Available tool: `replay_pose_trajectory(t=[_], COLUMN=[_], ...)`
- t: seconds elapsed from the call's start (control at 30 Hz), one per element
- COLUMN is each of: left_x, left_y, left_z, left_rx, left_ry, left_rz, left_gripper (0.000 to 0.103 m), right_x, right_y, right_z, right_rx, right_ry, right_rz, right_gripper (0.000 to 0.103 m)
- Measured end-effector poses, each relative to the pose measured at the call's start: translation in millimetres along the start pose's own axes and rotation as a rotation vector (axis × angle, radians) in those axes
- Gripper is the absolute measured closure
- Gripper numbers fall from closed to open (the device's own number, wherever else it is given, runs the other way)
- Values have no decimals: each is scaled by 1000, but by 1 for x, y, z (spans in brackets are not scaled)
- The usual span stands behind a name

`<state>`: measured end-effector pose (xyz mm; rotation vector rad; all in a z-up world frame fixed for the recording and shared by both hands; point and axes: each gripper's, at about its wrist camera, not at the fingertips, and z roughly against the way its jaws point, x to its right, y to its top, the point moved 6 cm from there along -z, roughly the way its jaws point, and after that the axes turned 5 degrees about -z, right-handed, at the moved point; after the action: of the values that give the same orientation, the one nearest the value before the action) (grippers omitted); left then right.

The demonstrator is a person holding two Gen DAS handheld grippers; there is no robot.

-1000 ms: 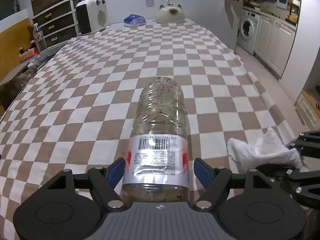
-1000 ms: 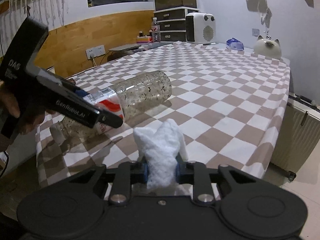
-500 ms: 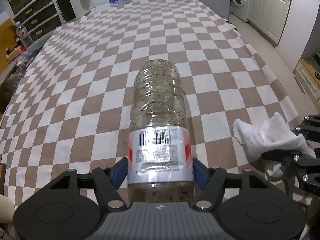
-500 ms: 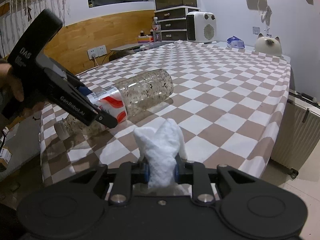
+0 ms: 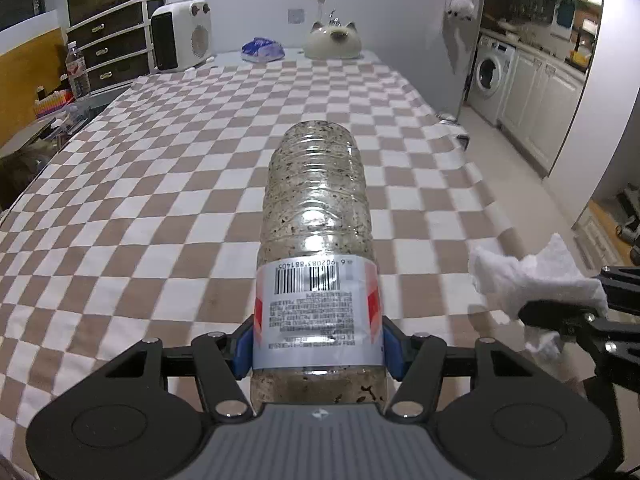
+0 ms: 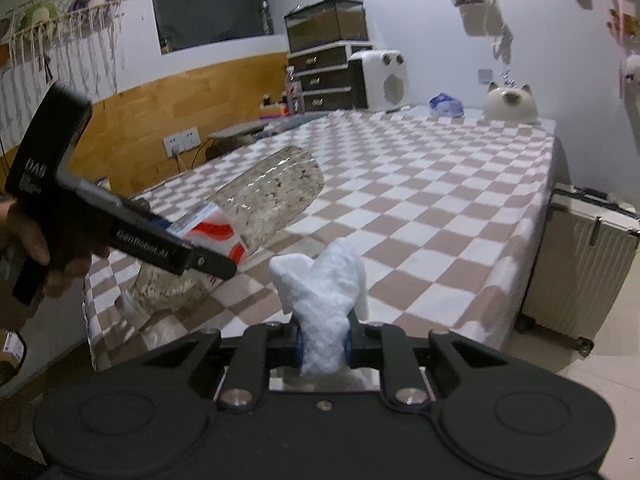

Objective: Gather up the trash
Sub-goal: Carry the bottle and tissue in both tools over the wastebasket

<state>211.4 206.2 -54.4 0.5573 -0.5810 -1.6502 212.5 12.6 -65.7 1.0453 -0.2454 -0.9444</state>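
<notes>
My left gripper (image 5: 318, 346) is shut on a clear plastic bottle (image 5: 316, 216) with a white and red label and dark specks inside. The bottle is held at the label, its base pointing away, lifted above the checkered tablecloth (image 5: 160, 184). It also shows in the right wrist view (image 6: 264, 204), tilted up in the left gripper (image 6: 208, 262). My right gripper (image 6: 322, 344) is shut on a crumpled white tissue (image 6: 324, 292). The tissue (image 5: 528, 280) and right gripper (image 5: 576, 312) show at the right of the left wrist view.
At the table's far end stand a white heater (image 5: 182, 38), a cat-shaped ornament (image 5: 334, 40) and a blue bag (image 5: 262, 48). A drawer unit (image 5: 112, 56) is at the left. A white suitcase (image 6: 580, 268) stands beside the table. A washing machine (image 5: 490, 76) is far right.
The left gripper has lifted the bottle off the table and tilted its base upward. The right gripper has risen slightly with the tissue still held.
</notes>
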Motion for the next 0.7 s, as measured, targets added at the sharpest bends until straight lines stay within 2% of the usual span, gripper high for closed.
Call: replay_pose_trajectory(t=[0.37, 0.7], left_x=[88, 190], left_y=[8, 6], left_z=[13, 0], left_rx=[64, 71], left_ry=[-101, -186], left_rz=[-3, -47], left_gripper=[42, 42], right_x=[46, 107], right_y=[2, -25], right_z=[69, 139], right_rx=[102, 148], right_ry=[-121, -269], right_rz=[-50, -107], right_gripper=[85, 85])
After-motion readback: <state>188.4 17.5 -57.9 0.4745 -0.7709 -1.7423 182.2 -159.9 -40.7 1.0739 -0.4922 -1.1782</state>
